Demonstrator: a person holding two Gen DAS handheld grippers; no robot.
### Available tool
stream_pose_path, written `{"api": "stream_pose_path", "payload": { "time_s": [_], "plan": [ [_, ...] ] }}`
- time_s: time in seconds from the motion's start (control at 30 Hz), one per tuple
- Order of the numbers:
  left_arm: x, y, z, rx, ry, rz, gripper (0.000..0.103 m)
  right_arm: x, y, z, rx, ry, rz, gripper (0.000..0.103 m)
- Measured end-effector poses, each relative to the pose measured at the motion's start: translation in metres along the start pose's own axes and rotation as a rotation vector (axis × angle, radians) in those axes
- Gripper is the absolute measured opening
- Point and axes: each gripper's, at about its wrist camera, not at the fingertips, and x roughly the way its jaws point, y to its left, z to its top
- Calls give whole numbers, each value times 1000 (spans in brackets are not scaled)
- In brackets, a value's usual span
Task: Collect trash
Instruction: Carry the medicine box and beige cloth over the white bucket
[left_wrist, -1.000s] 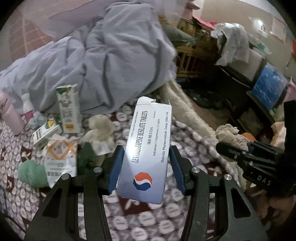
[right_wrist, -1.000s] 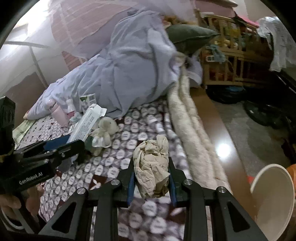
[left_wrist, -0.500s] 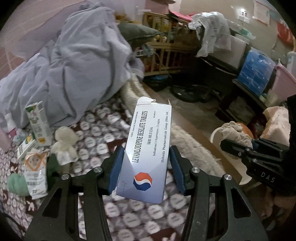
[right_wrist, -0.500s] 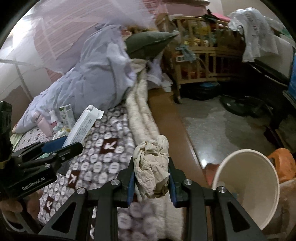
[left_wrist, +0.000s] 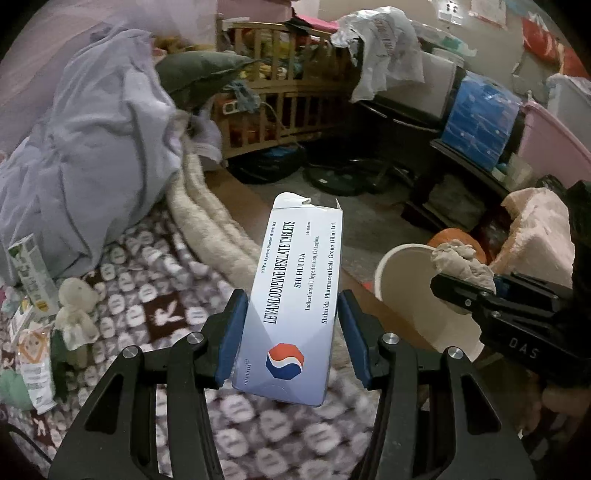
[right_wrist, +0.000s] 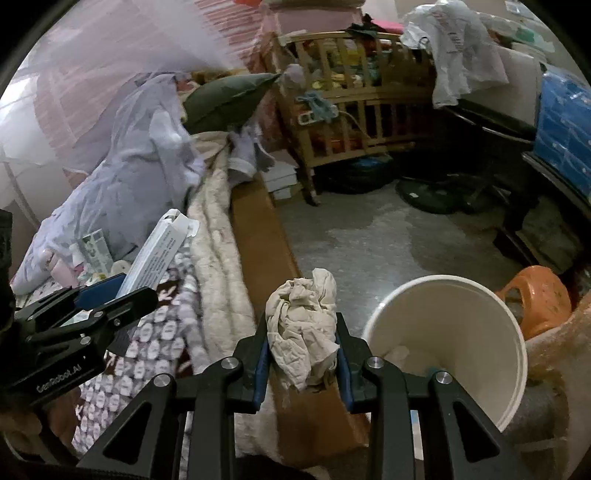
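Observation:
My left gripper (left_wrist: 291, 332) is shut on a white tablet box (left_wrist: 295, 295) with a torn top flap, held upright above the bed's patterned blanket (left_wrist: 155, 295). It also shows at the left of the right wrist view (right_wrist: 110, 302), box (right_wrist: 159, 251) sticking up. My right gripper (right_wrist: 301, 354) is shut on a crumpled beige tissue (right_wrist: 303, 328), just left of a white bin (right_wrist: 454, 332) on the floor. In the left wrist view the tissue (left_wrist: 461, 262) hangs over the bin's rim (left_wrist: 391, 266).
More litter lies on the blanket at left: a green carton (left_wrist: 33, 273), a crumpled tissue (left_wrist: 75, 306), a wrapper (left_wrist: 35, 362). A lilac quilt (left_wrist: 92, 147), the bed's wooden edge (right_wrist: 258, 229), a wooden cot (right_wrist: 354, 110), an orange stool (right_wrist: 535, 299) and shelving (left_wrist: 480, 122) surround the floor.
Both grippers have swung right, away from the litter on the bed toward the floor. The white bin has come into view and grown closer. Both grips are unchanged.

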Motion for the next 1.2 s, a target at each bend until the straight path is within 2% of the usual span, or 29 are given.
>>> {"api": "stream_pose_path", "payload": {
  "time_s": [0.67,1.2],
  "plan": [
    [44,-72,10,53,83,-133,49,-7,-69,-11,117,4,-81,29],
    [78,-107,18,87,136,-168,49,2,-112,-21,187,34,-127,29]
  ]
}}
